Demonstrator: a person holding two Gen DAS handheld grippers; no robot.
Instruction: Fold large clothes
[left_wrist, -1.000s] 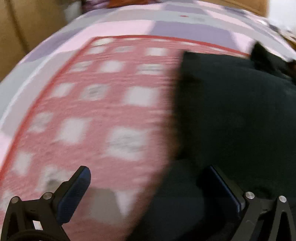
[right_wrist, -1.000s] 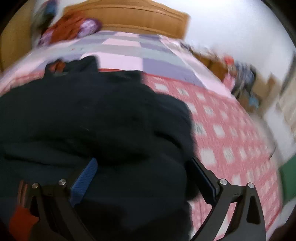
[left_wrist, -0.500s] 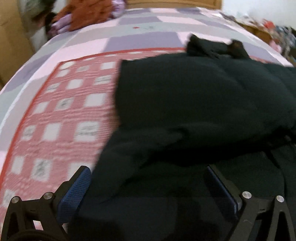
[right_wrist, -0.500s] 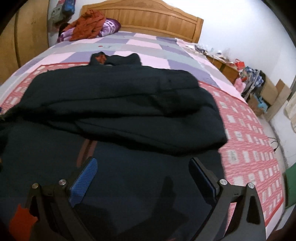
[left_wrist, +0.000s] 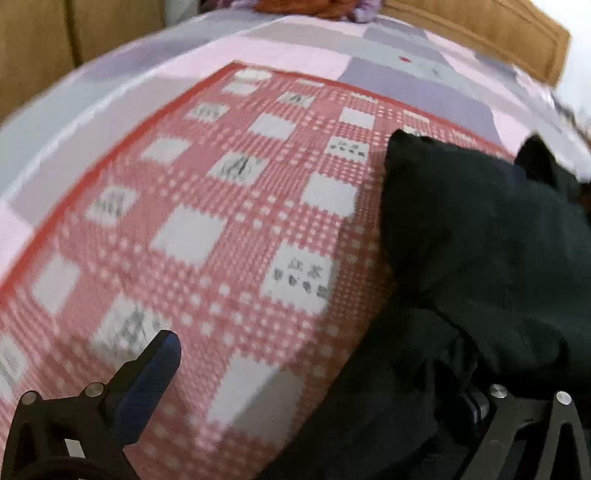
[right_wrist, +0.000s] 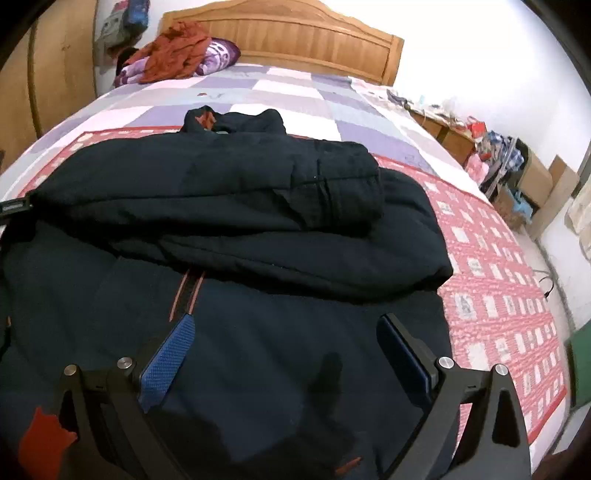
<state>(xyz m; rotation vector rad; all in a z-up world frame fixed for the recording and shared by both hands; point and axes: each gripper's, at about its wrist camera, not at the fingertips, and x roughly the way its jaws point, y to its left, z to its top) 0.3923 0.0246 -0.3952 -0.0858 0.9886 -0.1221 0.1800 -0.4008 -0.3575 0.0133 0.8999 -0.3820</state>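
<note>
A large dark navy jacket (right_wrist: 236, 229) lies spread on the bed, collar toward the headboard, both sleeves folded across its chest. My right gripper (right_wrist: 284, 347) is open and empty, hovering over the jacket's lower front by the zipper. In the left wrist view the jacket (left_wrist: 480, 266) fills the right side. My left gripper (left_wrist: 317, 373) is open at the jacket's left edge; its left finger (left_wrist: 155, 365) is over the bedspread, and its right finger is partly hidden by dark fabric.
The bed has a red-and-white checked cover (left_wrist: 229, 229) over a pink and purple quilt (right_wrist: 258, 88). A pile of orange and purple clothes (right_wrist: 177, 55) lies by the wooden headboard (right_wrist: 295, 37). Cluttered boxes (right_wrist: 517, 173) stand right of the bed.
The left gripper swung back left, so its view shows mostly checked cover again, with the jacket on the right. The right gripper's view sharpened and drew slightly nearer the jacket.
</note>
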